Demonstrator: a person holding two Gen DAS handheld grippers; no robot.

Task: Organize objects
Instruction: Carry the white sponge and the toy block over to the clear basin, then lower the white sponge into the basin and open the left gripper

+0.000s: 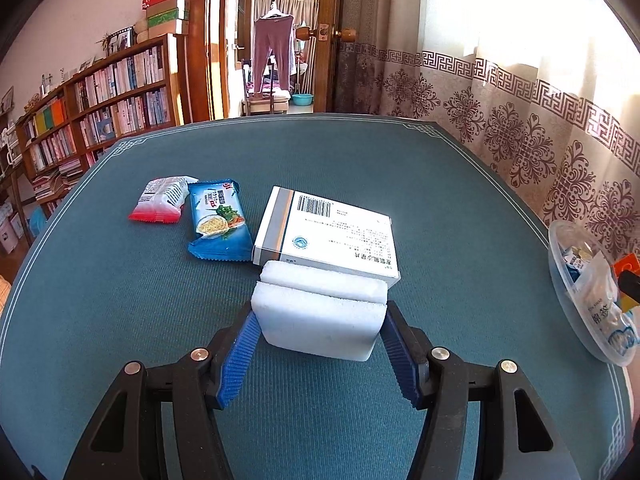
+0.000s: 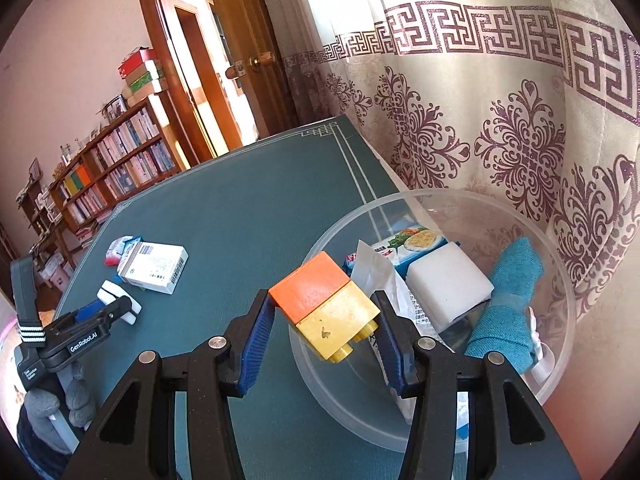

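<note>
Daylit room, both wrist views sharp, heavy fisheye.
We see strong daylight coming through the curtain (image 1: 532,92), which blows out to white at its top in the left view. Sun glares off the box (image 1: 332,232) and the foam (image 1: 320,320); the table (image 1: 360,160) is evenly lit, with soft shadows under the gripper fingers. The doorway (image 2: 200,80) glows warm orange. Straight edges bow toward the rims, and the corners vignette to black. We note no motion blur.

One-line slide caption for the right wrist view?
Right gripper holds an orange-and-yellow block above the clear bowl.
</note>
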